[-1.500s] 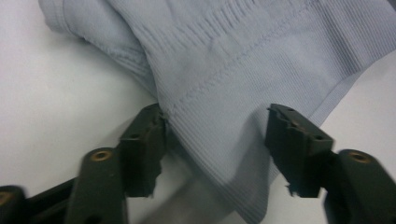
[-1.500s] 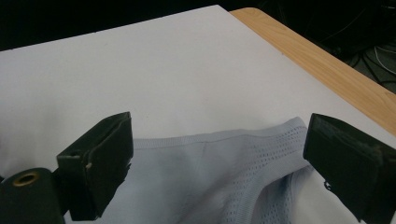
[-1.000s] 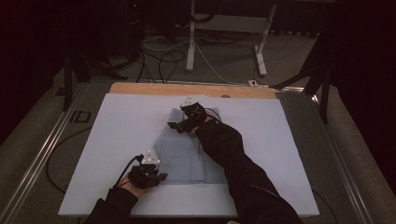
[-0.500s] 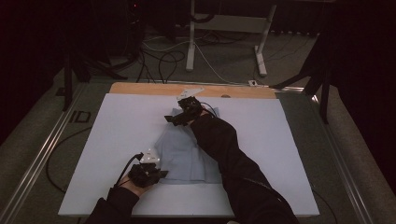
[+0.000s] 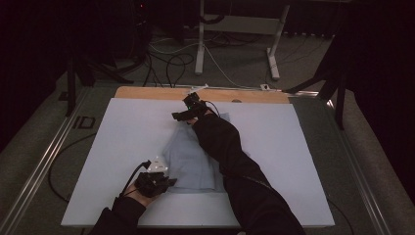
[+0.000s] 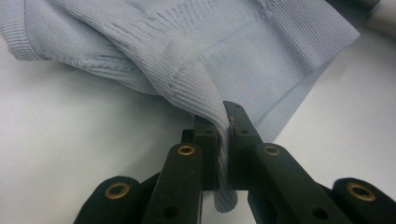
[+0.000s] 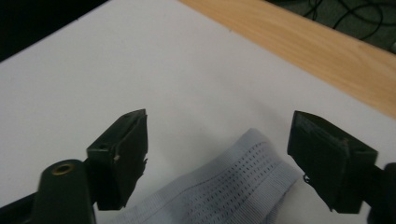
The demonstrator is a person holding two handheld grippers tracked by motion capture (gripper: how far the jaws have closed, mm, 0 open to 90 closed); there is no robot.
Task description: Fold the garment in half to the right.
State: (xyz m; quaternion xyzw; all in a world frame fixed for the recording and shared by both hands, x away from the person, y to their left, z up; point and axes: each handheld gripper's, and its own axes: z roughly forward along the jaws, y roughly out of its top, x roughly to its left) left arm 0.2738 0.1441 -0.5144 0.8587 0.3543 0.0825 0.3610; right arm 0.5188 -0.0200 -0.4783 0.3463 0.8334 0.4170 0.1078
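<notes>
Right gripper (image 7: 217, 154) advanced, closing, over garment (image 7: 233, 186).

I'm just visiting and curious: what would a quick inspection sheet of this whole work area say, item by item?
Surface: white board lying on a table with a wooden strip along the far edge.
Job's things: one pale blue knitted garment, rumpled, in the middle of the board.
Clutter: nothing seen on the board.
Grippers: left gripper shut on a pinched fold of the garment at its near corner; right gripper open, jaws just been closing, straddling the garment's far end without pressing it.
Cables: one trails from the left gripper; more lie on the floor behind.
Surroundings: dark room, white desk legs beyond the table.
</notes>
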